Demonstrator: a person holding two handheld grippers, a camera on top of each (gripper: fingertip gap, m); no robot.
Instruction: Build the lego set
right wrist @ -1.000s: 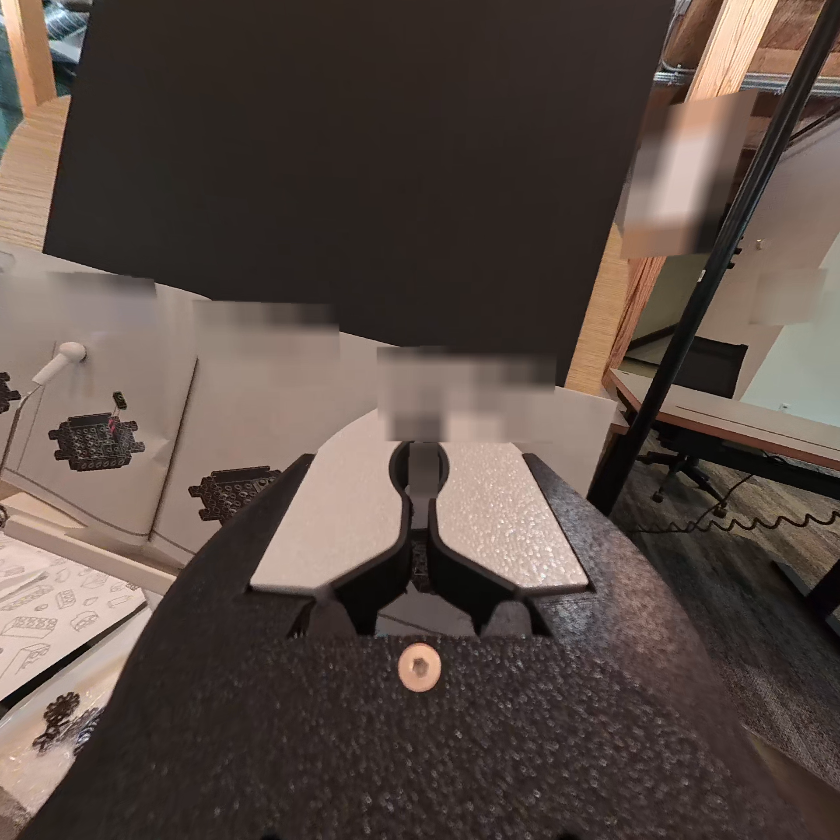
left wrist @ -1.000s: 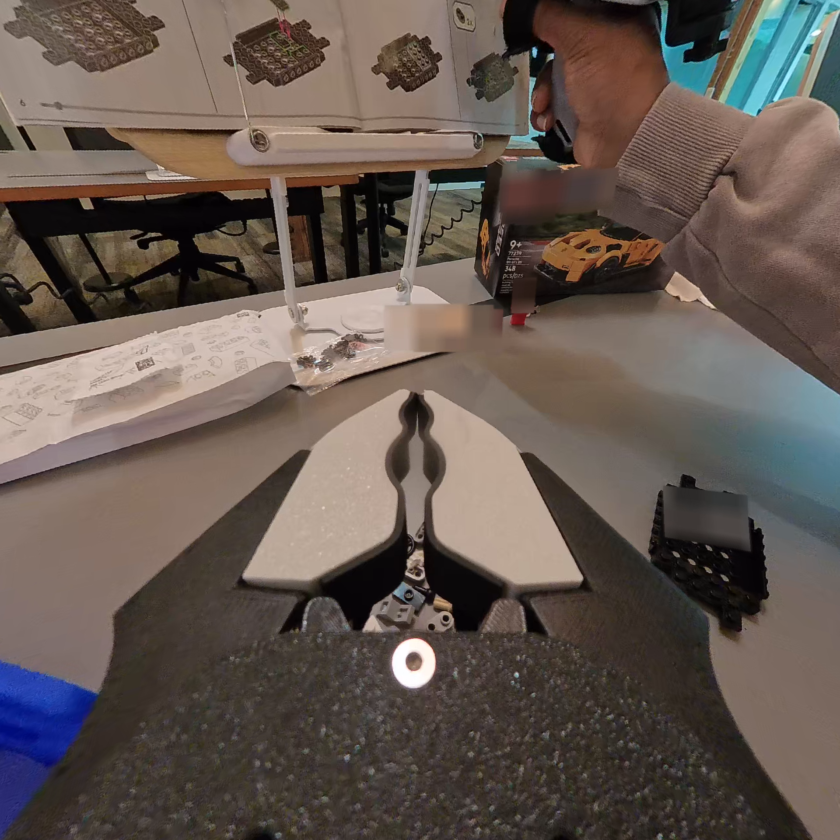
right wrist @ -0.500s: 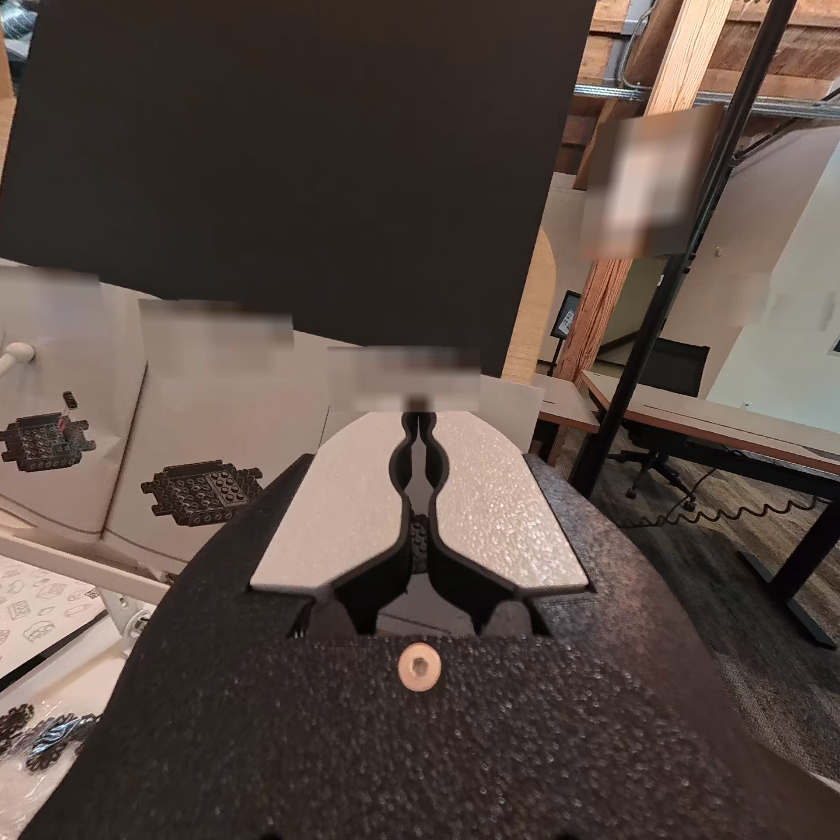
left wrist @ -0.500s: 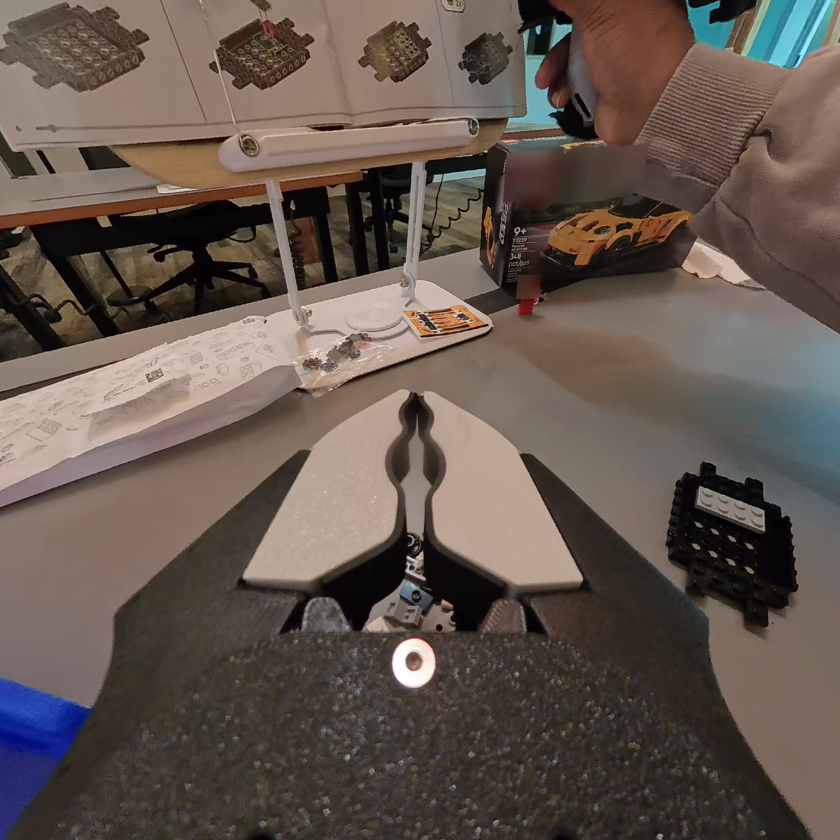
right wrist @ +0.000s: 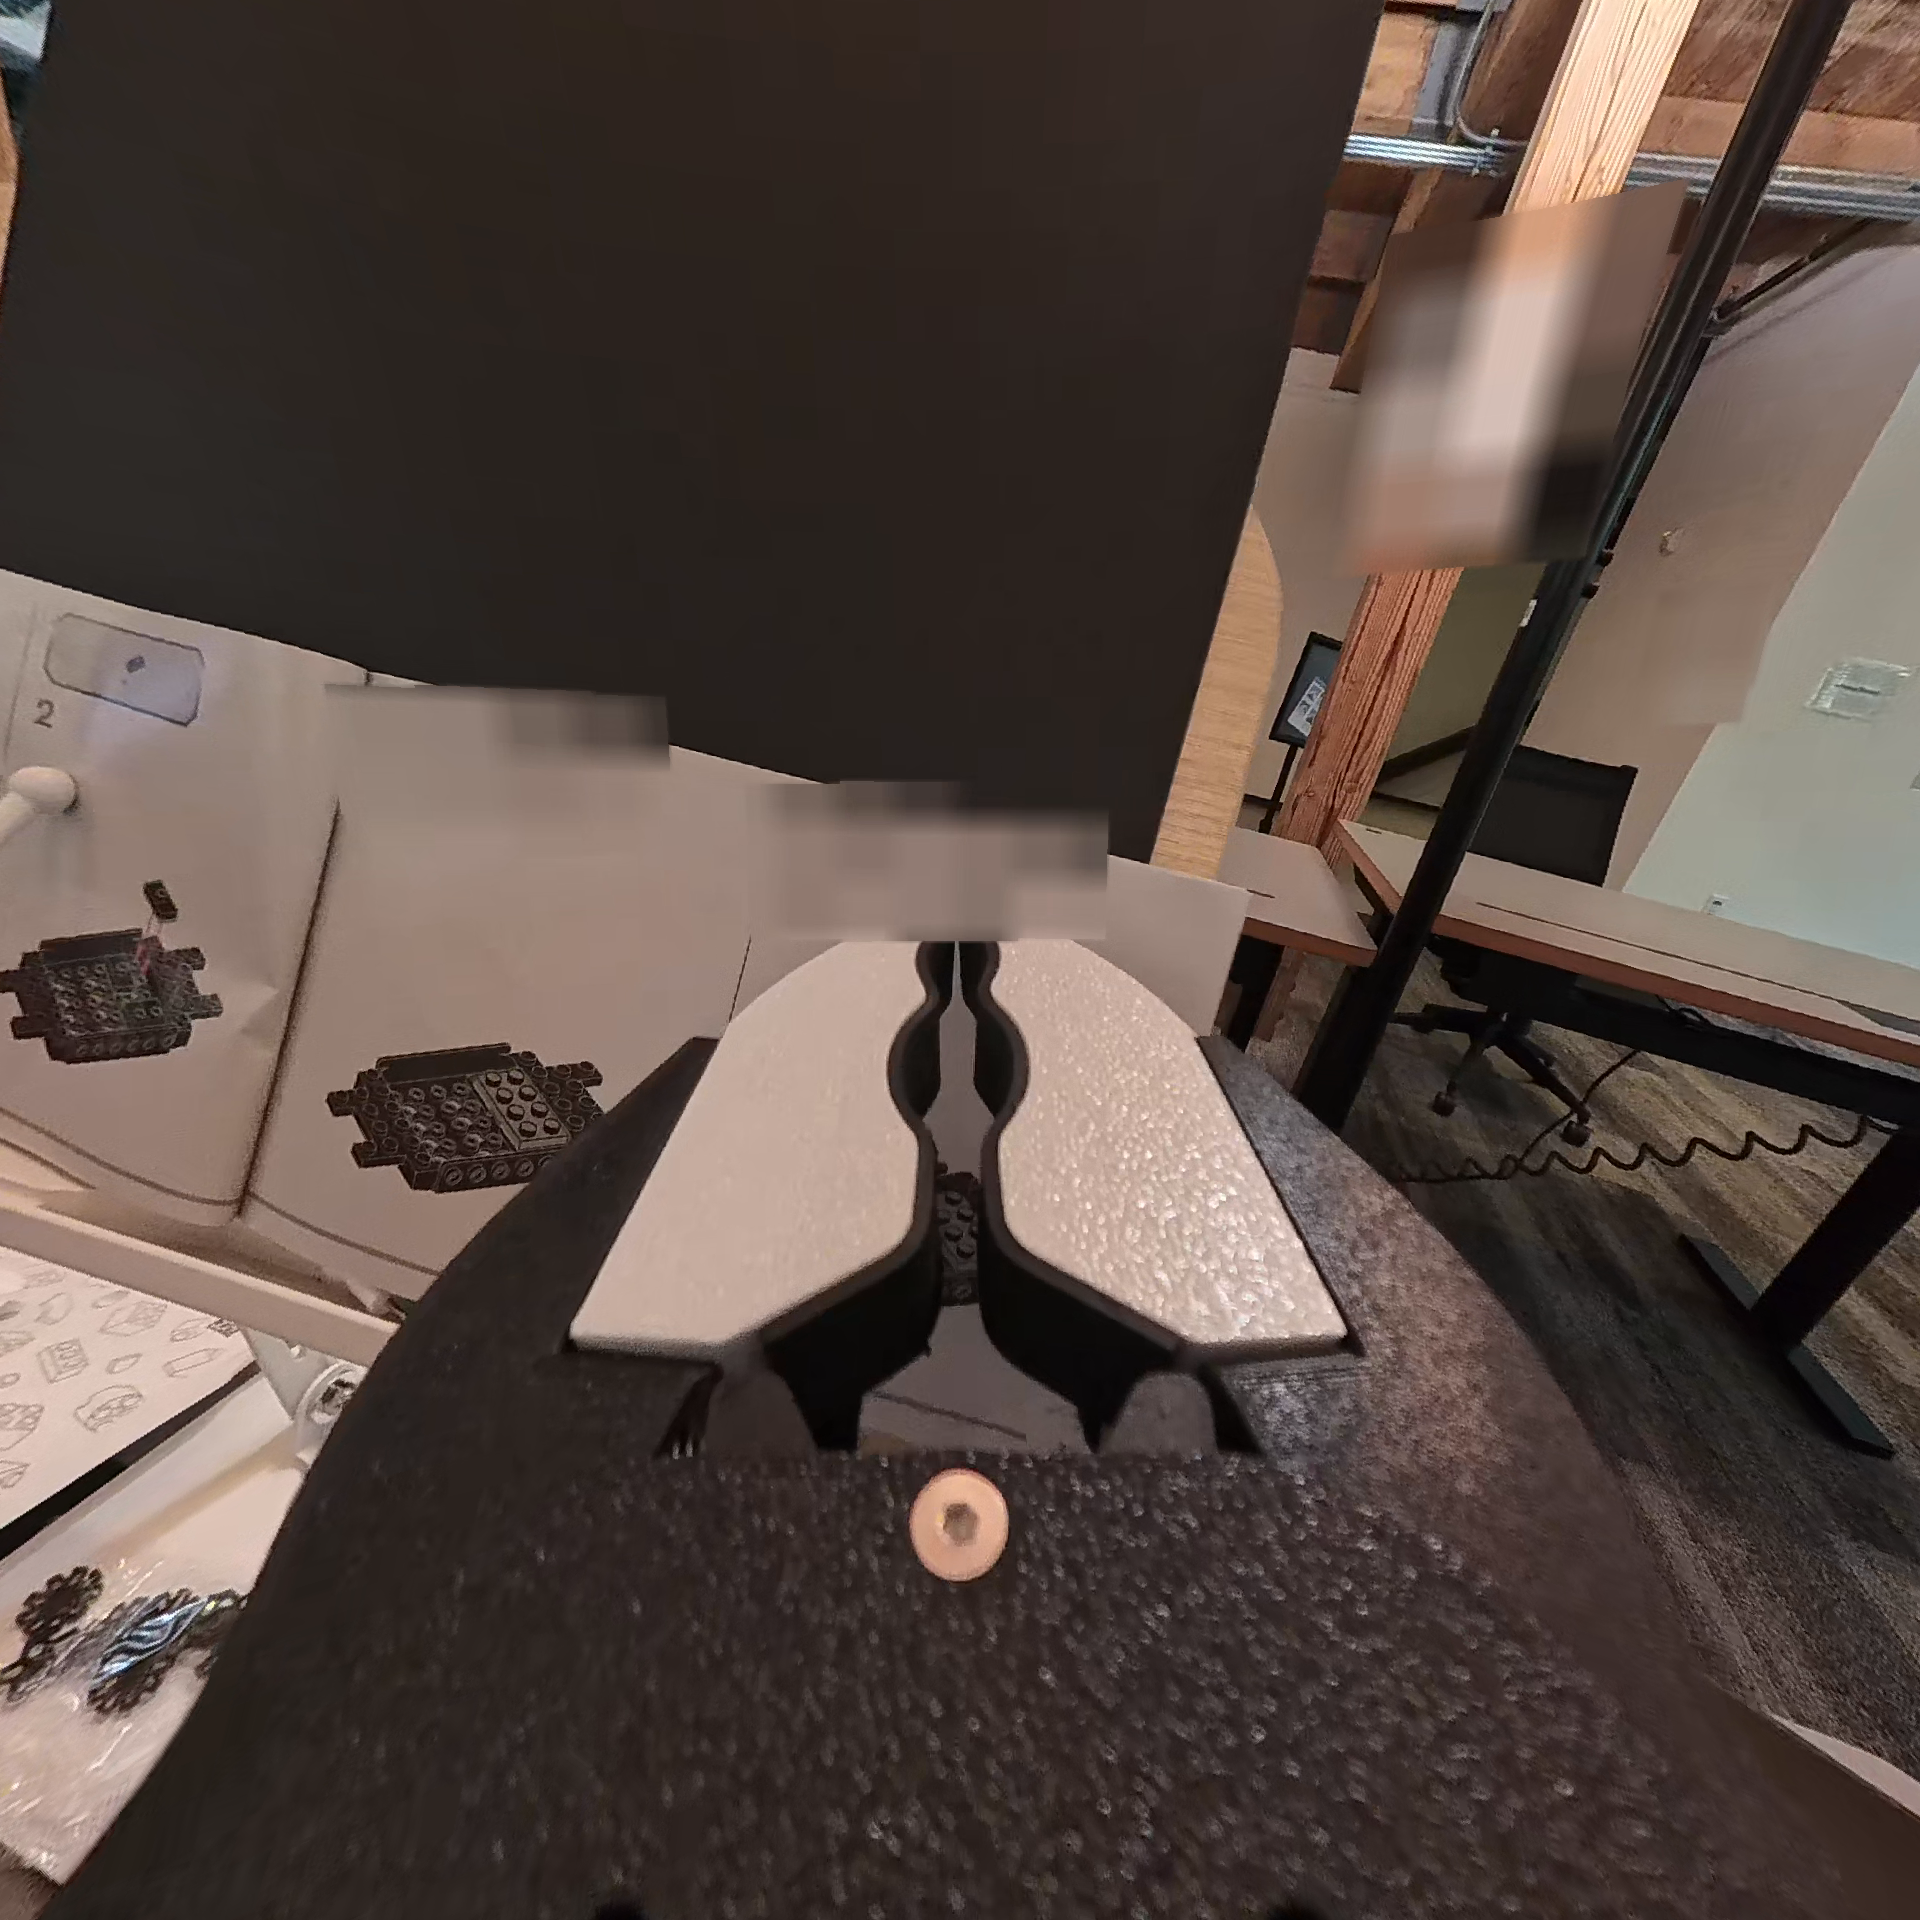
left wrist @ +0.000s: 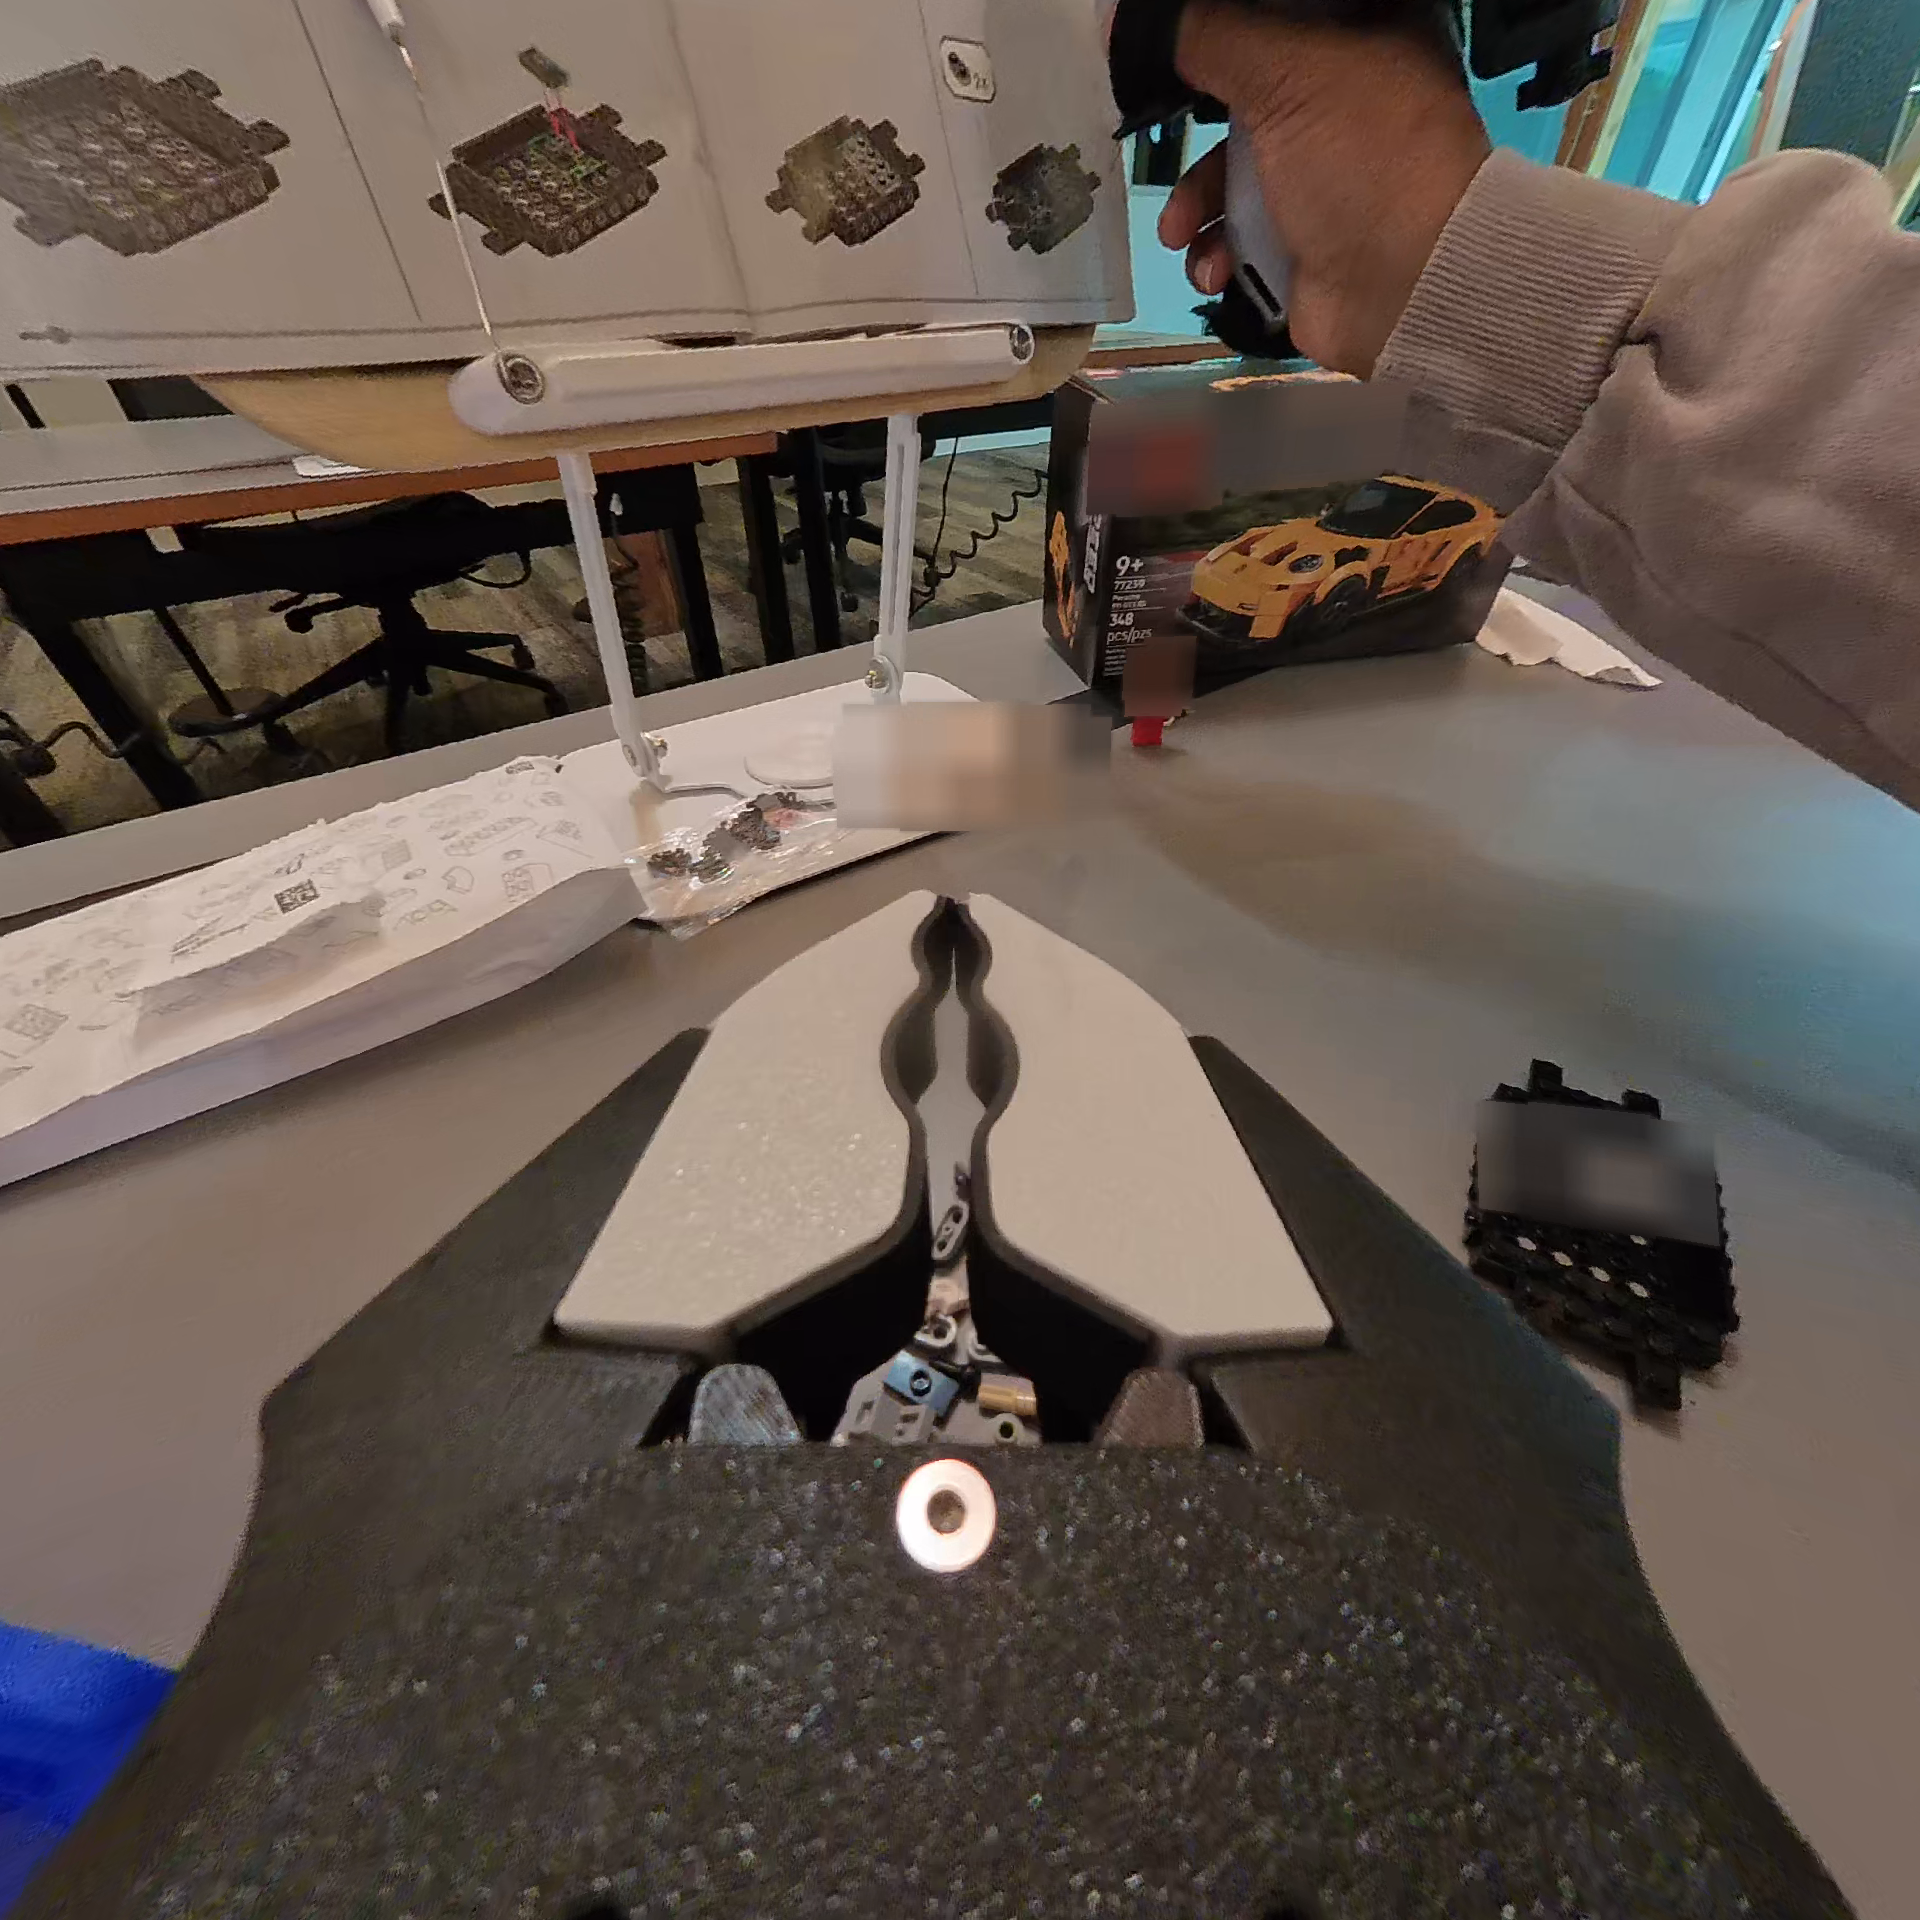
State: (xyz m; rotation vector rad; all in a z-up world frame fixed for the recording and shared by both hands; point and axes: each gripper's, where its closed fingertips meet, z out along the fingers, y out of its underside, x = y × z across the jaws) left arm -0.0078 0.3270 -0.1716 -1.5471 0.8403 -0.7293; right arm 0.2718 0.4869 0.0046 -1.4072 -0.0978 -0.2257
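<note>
Your left gripper (left wrist: 948, 914) hovers with fingers pressed together, empty, over loose pieces low in frame. The black chassis plate (left wrist: 1605, 1273) lies flat at right of the left wrist view, long axis running away from you, nearer this gripper. Your right gripper (right wrist: 953, 961), raised toward the instruction booklet (right wrist: 499, 935), pinches a small black brick (right wrist: 958, 1231). The yellow-car box (left wrist: 1268, 561) bears print; not repeated.
</note>
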